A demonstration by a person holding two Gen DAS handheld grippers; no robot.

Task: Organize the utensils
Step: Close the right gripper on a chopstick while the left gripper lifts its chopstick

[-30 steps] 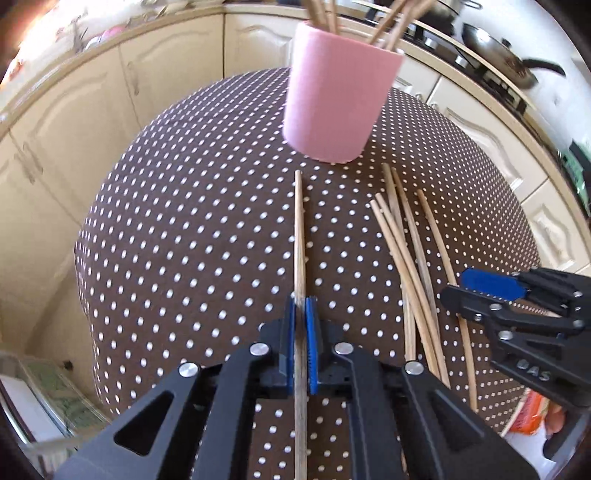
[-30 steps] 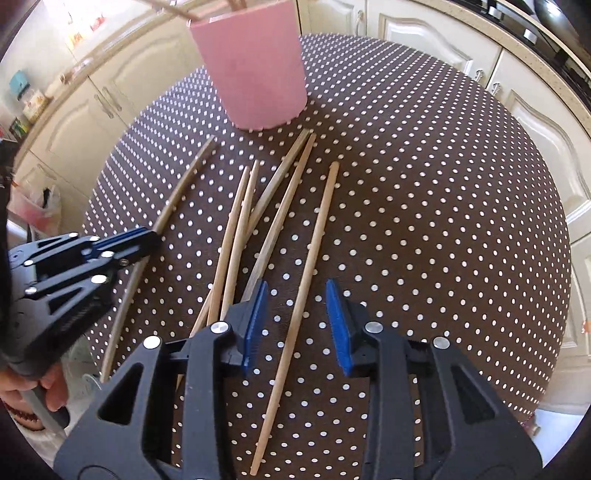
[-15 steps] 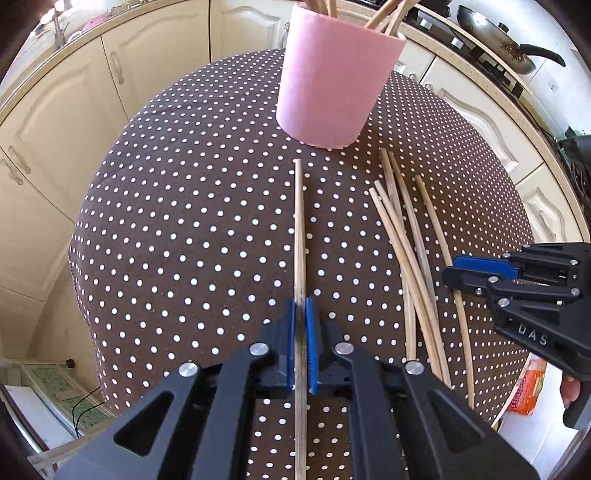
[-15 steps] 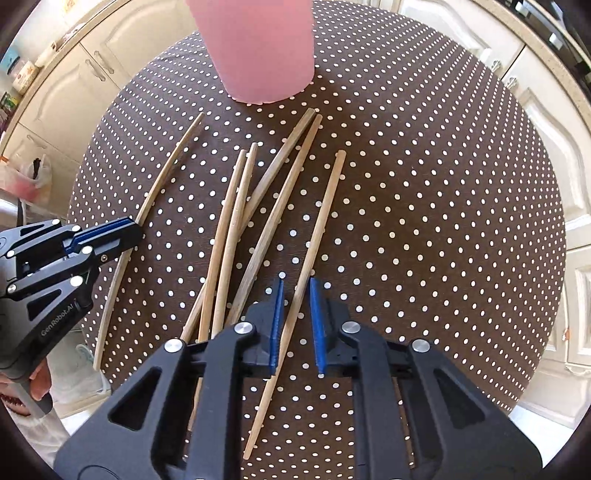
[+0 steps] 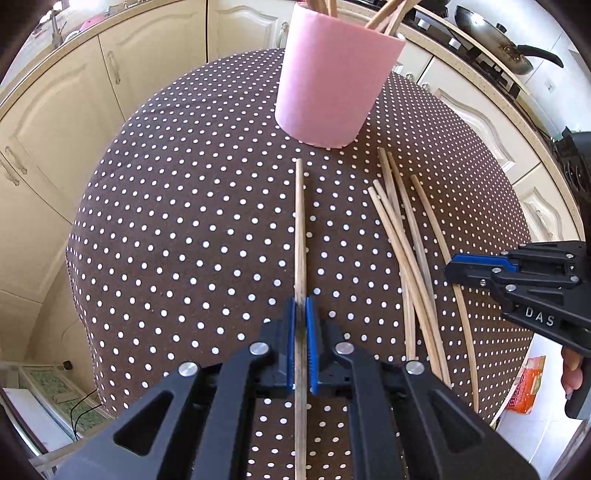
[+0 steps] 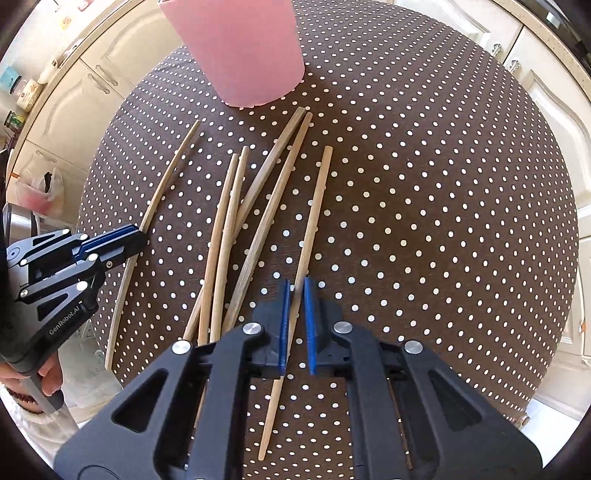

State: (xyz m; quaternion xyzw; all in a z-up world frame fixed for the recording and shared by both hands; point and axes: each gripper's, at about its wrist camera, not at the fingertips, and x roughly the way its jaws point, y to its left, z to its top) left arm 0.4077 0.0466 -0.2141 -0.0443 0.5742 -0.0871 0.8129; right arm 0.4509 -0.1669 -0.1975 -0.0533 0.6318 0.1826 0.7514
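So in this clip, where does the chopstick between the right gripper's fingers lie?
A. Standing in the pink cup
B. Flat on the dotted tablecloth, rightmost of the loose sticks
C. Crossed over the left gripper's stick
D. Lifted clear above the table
B: the chopstick lies flat on the dotted tablecloth, right of the loose sticks, running between the right gripper fingers.

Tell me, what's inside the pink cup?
Wooden chopsticks poke out of the pink cup. Only their top ends show; the cup's wall hides the rest and anything else inside.
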